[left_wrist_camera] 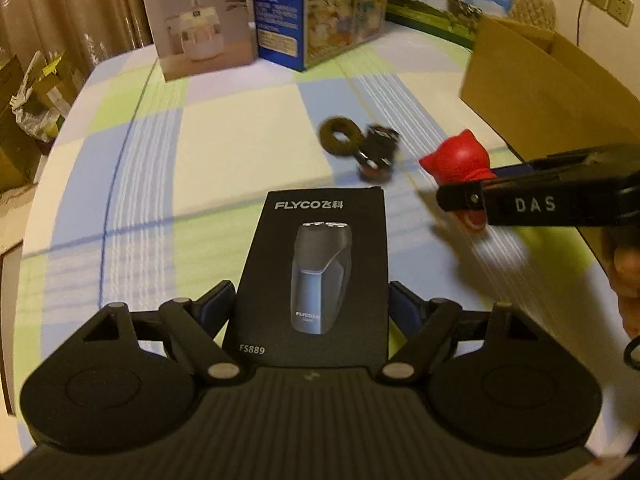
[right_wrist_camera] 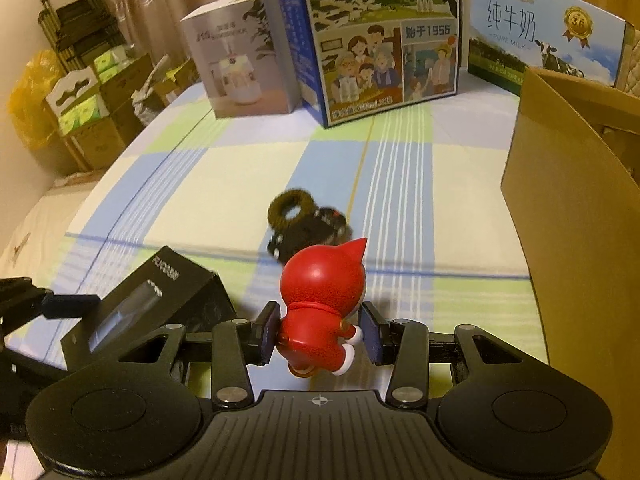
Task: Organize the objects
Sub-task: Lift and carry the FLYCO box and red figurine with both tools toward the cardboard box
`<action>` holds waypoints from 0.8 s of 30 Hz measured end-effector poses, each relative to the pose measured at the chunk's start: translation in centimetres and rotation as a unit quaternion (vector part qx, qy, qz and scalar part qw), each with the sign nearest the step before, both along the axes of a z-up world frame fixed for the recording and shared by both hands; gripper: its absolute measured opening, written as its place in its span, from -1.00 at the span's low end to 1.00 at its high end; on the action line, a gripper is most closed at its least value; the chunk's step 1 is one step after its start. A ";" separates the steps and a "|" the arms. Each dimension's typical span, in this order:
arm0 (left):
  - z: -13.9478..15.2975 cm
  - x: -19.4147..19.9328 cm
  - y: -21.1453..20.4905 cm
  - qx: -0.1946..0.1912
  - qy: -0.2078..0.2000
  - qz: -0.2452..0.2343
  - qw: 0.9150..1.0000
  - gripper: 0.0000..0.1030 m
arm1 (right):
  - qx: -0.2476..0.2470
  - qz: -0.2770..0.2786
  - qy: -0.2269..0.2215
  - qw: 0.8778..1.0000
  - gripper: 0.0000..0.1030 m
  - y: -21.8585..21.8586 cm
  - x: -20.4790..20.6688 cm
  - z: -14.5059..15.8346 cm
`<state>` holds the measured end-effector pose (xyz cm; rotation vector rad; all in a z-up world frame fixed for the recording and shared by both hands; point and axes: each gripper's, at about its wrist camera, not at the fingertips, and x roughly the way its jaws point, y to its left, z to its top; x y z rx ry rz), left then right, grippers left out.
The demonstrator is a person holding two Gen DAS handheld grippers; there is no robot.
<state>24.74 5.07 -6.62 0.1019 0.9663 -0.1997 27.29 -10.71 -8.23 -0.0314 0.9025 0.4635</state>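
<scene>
My left gripper is shut on a black FLYCO shaver box, its blue pads pressing both long sides near the bottom. In the right wrist view the same box sits tilted at the lower left, with one of the left gripper's fingers against it. My right gripper is shut on a red cat-eared figurine, gripped at the body and held upright. From the left wrist view, the figurine and the right gripper are to the right of the shaver box.
A fuzzy dark ring and a small black item lie on the checked sheet ahead. An open cardboard box stands at the right. A humidifier box and milk cartons line the far edge. Stacked boxes stand beyond the left side.
</scene>
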 end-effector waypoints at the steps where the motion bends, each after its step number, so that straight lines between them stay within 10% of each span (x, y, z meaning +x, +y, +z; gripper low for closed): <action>1: -0.1 -0.3 -0.2 -0.002 0.002 -0.001 1.000 0.55 | -0.001 0.000 0.003 1.000 -0.22 -0.3 -0.5 -0.1; 24: -1.2 2.1 -2.6 0.043 0.015 -0.025 0.999 0.46 | 0.005 -0.019 0.053 0.998 -0.22 -2.3 -2.0 -2.0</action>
